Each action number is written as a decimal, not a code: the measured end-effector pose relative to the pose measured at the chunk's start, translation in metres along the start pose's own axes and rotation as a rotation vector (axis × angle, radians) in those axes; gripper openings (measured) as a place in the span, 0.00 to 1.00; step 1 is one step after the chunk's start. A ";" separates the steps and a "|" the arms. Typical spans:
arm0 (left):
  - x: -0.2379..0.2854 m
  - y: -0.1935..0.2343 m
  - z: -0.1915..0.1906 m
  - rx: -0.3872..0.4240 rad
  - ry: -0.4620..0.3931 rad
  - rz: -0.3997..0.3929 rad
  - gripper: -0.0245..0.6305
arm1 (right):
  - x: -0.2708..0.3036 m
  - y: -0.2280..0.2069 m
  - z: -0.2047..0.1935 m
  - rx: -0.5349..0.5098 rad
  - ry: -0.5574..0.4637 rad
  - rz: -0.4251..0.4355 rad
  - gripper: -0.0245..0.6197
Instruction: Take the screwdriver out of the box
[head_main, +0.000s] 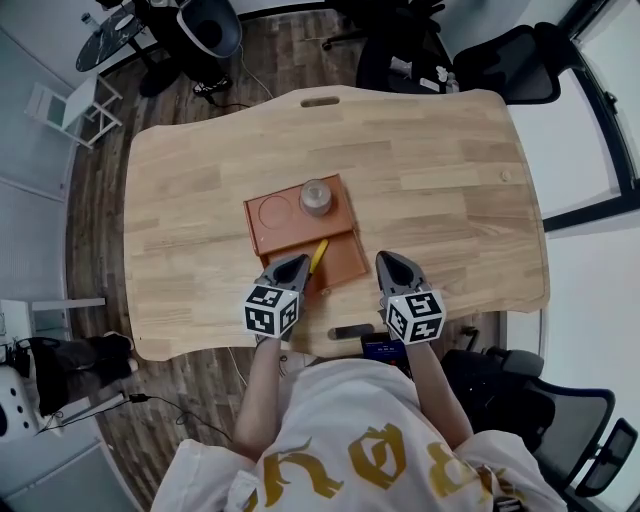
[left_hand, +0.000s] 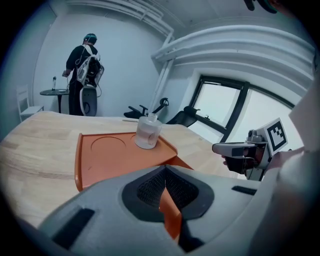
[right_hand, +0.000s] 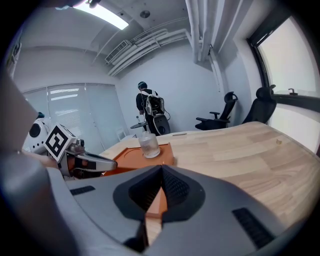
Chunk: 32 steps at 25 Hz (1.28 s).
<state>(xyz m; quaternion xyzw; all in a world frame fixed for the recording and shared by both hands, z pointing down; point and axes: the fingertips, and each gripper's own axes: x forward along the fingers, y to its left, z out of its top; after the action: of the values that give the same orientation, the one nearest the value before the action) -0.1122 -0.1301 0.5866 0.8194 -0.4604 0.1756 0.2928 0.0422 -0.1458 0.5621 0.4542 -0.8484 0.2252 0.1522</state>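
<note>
Both my left gripper (head_main: 292, 266) and right gripper (head_main: 392, 264) are shut and empty over the surface's near edge, and with the yellow screwdriver (head_main: 318, 256) lying in the box (head_main: 268, 214) by its near edge, coming in unopened could shove the box or knock the screwdriver aside.

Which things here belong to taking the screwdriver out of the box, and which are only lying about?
For the job: yellow-handled screwdriver; flat orange plastic box; left gripper; right gripper.

Only lying about: small clear glass jar standing in the box; black office chairs behind the light wooden table.
</note>
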 end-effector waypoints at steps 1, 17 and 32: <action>0.003 0.000 -0.003 0.004 0.016 0.001 0.05 | 0.001 -0.002 -0.001 0.002 0.004 -0.001 0.05; 0.044 0.002 -0.038 0.068 0.255 -0.010 0.06 | 0.021 -0.025 -0.014 0.034 0.062 -0.007 0.05; 0.069 0.009 -0.064 0.133 0.416 0.014 0.28 | 0.029 -0.041 -0.020 0.065 0.089 -0.022 0.05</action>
<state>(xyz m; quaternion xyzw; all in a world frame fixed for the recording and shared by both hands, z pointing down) -0.0857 -0.1372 0.6769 0.7797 -0.3832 0.3730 0.3258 0.0625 -0.1754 0.6026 0.4578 -0.8280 0.2710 0.1773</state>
